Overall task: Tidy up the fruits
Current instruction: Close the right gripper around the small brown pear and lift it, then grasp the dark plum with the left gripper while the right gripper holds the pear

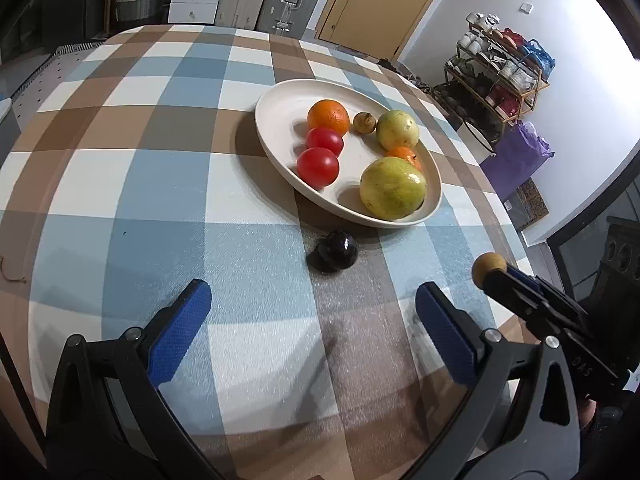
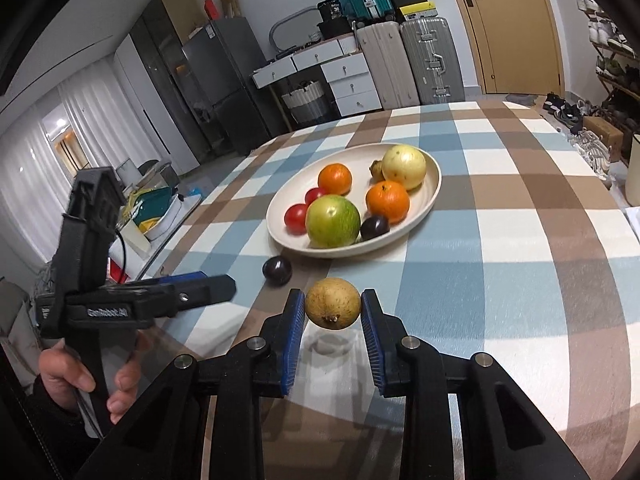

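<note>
From the left wrist camera, the left gripper (image 1: 313, 308) hangs over the checked tablecloth (image 1: 132, 184) with its blue fingers (image 1: 180, 332) spread wide and nothing between them. Just ahead of the fingertips, a dark plum (image 1: 335, 251) sits on the cloth, close to the near rim of the cream plate (image 1: 276, 108) but outside it. On the plate: an orange (image 1: 328, 117), two tomatoes with the nearer one (image 1: 318, 166) up front, a small brown fruit (image 1: 364, 123), two yellow-green guavas, the bigger (image 1: 392, 188) nearest the rim, and a second orange (image 1: 406, 156) tucked between them. Off to the right, the right gripper (image 1: 494, 274) comes in from the side with a round tan fruit (image 1: 489, 268) at its tip. Over to the right wrist camera: the right gripper (image 2: 333, 306) has its two fingers (image 2: 294, 320) clamped on that tan fruit (image 2: 333, 303), one pad pressed to each side, and the fruit is clear of the cloth, its shadow lying below it. Beyond it the loose plum (image 2: 277, 269) lies on the cloth just short of the plate (image 2: 434, 176), and another plum (image 2: 375, 227) rests inside by the near rim. At left, a hand (image 2: 84, 376) holds the left gripper (image 2: 200, 290); from this side angle its opening cannot be made out.
</note>
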